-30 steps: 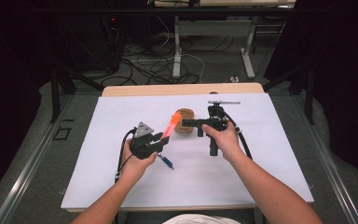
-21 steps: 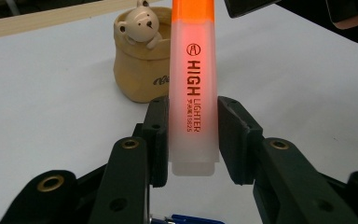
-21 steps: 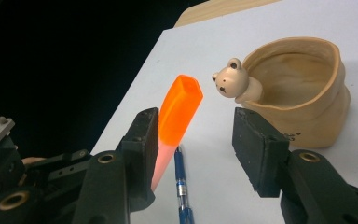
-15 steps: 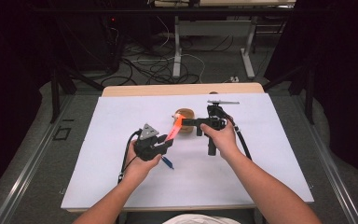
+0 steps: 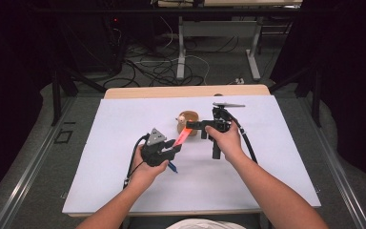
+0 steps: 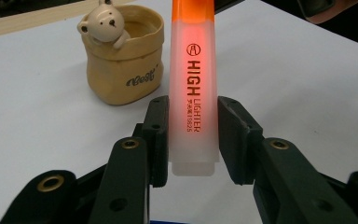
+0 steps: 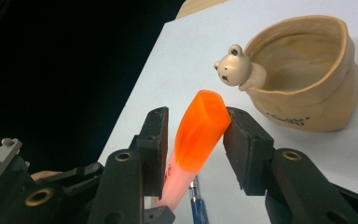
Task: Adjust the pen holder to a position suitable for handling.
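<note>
An orange highlighter point(image 5: 180, 138) is held clear of the table. My left gripper point(image 6: 193, 135) is shut on its pale lower barrel point(image 6: 193, 93), printed "HIGH LIGHTER". My right gripper point(image 7: 196, 140) reaches in from the right, and its jaws have just been closing around the orange cap point(image 7: 200, 133). One pad touches the cap and a thin gap shows at the other. Just behind stands a tan ceramic cup point(image 5: 188, 119) with a small bear on its rim point(image 7: 233, 65); the cup point(image 7: 303, 79) looks empty inside.
A blue pen point(image 5: 172, 167) lies on the white table cover point(image 5: 276, 157) beside my left hand. A strip of bare wooden tabletop point(image 5: 186, 91) runs along the far edge. Beyond it, cables and desk legs point(image 5: 181, 57) sit on the dark floor.
My left gripper has moved slightly right and toward the person with the highlighter, whose cap end now sits lower. The right hand has stayed put.
</note>
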